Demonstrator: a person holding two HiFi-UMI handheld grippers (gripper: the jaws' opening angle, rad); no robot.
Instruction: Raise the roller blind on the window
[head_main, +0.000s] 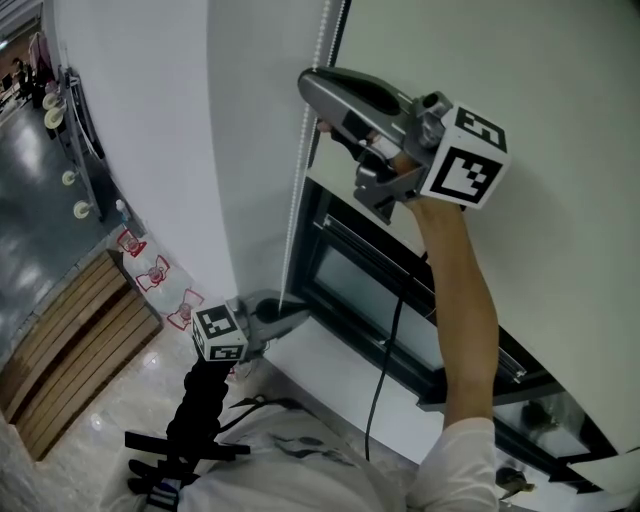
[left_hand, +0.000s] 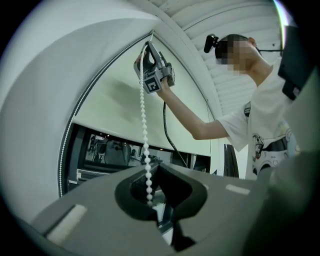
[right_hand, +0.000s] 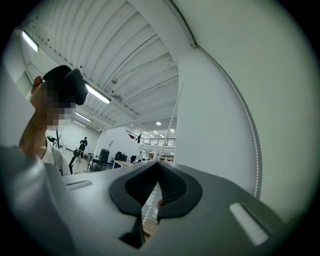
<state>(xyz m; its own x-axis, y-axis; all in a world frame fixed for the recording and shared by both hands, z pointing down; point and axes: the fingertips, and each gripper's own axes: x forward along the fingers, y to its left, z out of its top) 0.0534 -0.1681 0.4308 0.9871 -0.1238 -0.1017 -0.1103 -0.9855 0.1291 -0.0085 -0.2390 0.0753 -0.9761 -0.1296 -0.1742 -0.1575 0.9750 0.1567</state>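
Bead chain (head_main: 296, 190) hangs straight, long axis vertical; right gripper (head_main: 312, 105) jaws clenched on it high, left gripper (head_main: 294, 316) jaws grasping it low.

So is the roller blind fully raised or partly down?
Partly down. The roller blind covers the upper part of the window, and dark glass shows only below its bottom edge.

Pale roller blind (head_main: 540, 60) part-lowered, bead chain (head_main: 297, 195) taut
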